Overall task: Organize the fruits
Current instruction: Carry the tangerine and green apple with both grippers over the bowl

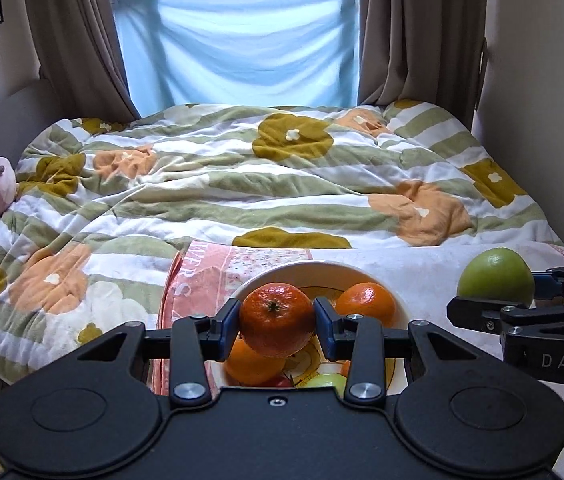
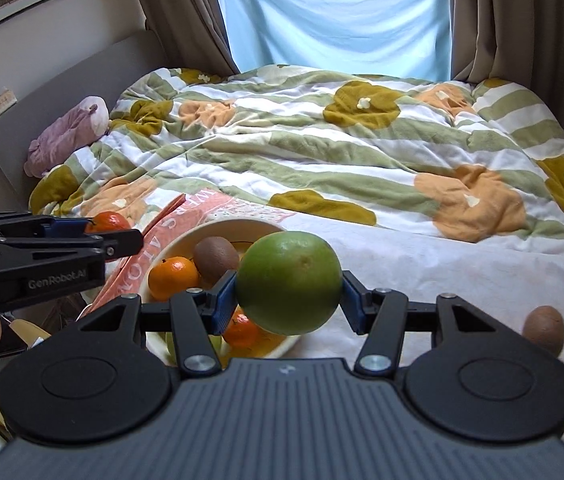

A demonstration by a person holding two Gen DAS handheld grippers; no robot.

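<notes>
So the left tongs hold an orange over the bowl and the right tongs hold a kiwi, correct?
Not quite. The right tongs hold a green citrus, not a kiwi; the right wrist view shows it. One kiwi is in the bowl, another lies on the cloth. The left tongs do hold an orange over the bowl.

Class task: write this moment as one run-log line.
left gripper: holds orange | right gripper: holds green citrus | bowl: part-filled | kiwi: outside bowl
</notes>
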